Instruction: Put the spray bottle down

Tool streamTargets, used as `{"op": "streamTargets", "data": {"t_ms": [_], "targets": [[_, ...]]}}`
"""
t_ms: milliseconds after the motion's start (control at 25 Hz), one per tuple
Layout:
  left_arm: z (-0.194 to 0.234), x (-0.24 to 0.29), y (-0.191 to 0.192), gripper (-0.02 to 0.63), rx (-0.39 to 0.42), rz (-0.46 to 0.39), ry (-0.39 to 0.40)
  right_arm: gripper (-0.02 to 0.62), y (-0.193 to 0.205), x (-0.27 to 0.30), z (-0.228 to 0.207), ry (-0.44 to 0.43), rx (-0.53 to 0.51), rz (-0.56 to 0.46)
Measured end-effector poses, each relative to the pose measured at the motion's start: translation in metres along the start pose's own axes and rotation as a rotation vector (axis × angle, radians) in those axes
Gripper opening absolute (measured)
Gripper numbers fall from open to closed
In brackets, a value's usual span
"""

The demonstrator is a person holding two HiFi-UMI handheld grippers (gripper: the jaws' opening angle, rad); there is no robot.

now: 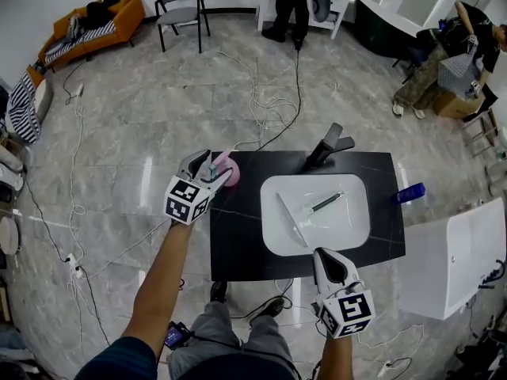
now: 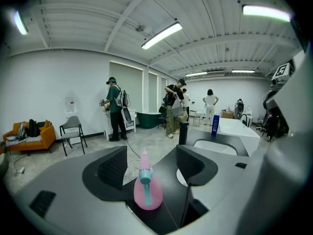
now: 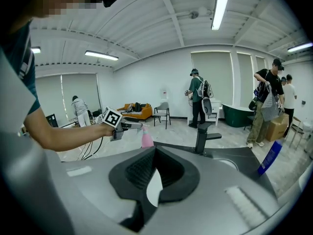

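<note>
The pink spray bottle (image 1: 230, 172) with a teal trigger stands upright on the left end of the black counter (image 1: 238, 240). In the left gripper view the spray bottle (image 2: 147, 194) sits between the wide-spread jaws of my left gripper (image 2: 150, 153), and neither pad touches it. From the head view the left gripper (image 1: 212, 163) hovers at the bottle's left side. The right gripper view shows the same bottle (image 3: 146, 140) far off by the left gripper (image 3: 138, 126). My right gripper (image 1: 323, 254) hangs at the counter's front edge; its jaws (image 3: 154, 151) are shut on nothing.
A white sink (image 1: 356, 229) set in the counter holds a dark-handled tool (image 1: 326, 203). A black faucet (image 1: 325, 147) rises behind it, and a blue bottle (image 1: 409, 192) lies at the right end. A white cabinet (image 1: 455, 252) stands at right. Cables cross the floor; people stand at the back.
</note>
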State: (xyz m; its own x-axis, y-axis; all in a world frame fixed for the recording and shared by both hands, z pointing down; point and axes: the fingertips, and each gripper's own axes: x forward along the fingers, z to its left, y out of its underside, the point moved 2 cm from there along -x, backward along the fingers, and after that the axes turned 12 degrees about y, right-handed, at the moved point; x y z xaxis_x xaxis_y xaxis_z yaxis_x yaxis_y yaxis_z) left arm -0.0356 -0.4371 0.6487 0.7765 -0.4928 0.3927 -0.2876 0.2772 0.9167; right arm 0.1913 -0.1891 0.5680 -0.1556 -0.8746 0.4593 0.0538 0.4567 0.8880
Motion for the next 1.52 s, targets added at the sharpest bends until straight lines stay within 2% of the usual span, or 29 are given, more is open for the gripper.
{"op": "streamTargets", "data": {"t_ms": [440,600,800,960,1200,1520], "targets": [[-0.05,-0.093,-0.069,0.288,0.131,-0.084,0.003,0.01,-0.05,-0.043,-0.002,0.037,-0.027,-0.093],[-0.08,-0.132,-0.094,0.176,0.192,-0.105,0.043,0.01,-0.074,-0.063,0.003,0.041,-0.042,-0.141],[-0.121,-0.178,-0.116,0.013,0.217,-0.15,0.107,0.009,-0.105,-0.086,0.012,0.039,-0.086,-0.203],[-0.152,-0.209,-0.125,0.005,0.228,-0.153,0.164,0.009,-0.126,-0.104,0.025,0.028,-0.124,-0.241],[-0.184,-0.245,-0.14,0.005,0.188,-0.219,0.209,0.009,-0.144,-0.123,0.042,-0.008,-0.15,-0.29],[-0.205,-0.267,-0.168,0.005,0.249,-0.244,0.224,0.008,-0.153,-0.145,0.056,-0.049,-0.173,-0.31]]}}
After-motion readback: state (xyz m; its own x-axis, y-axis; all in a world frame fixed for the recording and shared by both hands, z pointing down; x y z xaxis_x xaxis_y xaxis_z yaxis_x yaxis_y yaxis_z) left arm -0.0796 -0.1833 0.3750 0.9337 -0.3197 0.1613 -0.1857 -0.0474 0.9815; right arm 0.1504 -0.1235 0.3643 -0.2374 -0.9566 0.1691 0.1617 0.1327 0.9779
